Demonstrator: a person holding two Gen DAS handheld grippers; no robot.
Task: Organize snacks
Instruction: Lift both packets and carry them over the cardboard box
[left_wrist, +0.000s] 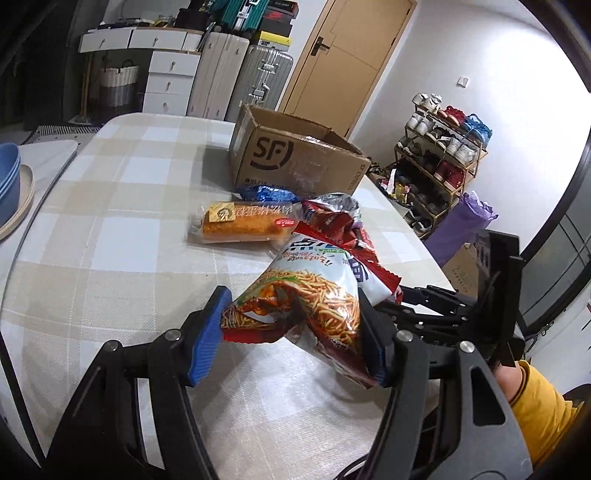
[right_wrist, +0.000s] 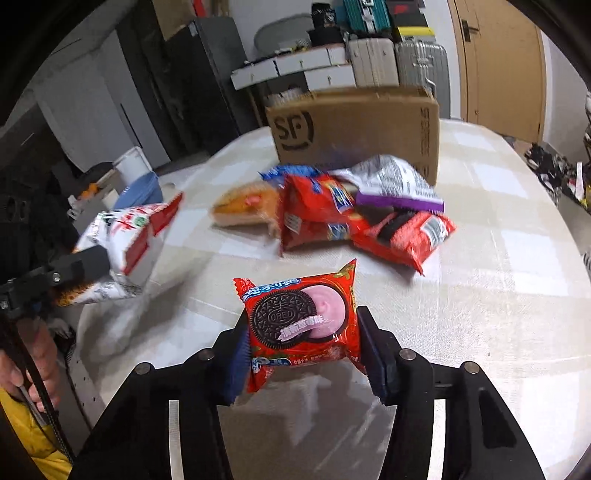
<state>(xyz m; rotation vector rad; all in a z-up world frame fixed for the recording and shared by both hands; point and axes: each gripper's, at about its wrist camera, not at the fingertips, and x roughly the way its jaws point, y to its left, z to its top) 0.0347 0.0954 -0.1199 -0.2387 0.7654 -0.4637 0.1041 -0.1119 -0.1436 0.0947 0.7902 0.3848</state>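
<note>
currently, a bag of noodle snacks (left_wrist: 306, 295) is clamped between the blue pads of the left tool (left_wrist: 291, 332) and is held above the checked counter (left_wrist: 110, 229). a red oreo pack (right_wrist: 301, 325) is gripped by the right tool (right_wrist: 301, 363), its jaws narrowed onto the wrapper. farther off, a wrapped cake (left_wrist: 240, 223) and a heap of red and silver packets (right_wrist: 369, 210) are left lying on the counter, just in front of an open cardboard box (left_wrist: 295, 155) at the far side.

suitcases (left_wrist: 258, 79) | shoe rack (left_wrist: 436, 162); door (left_wrist: 343, 51) | blue bowls (left_wrist: 7, 173)
</note>
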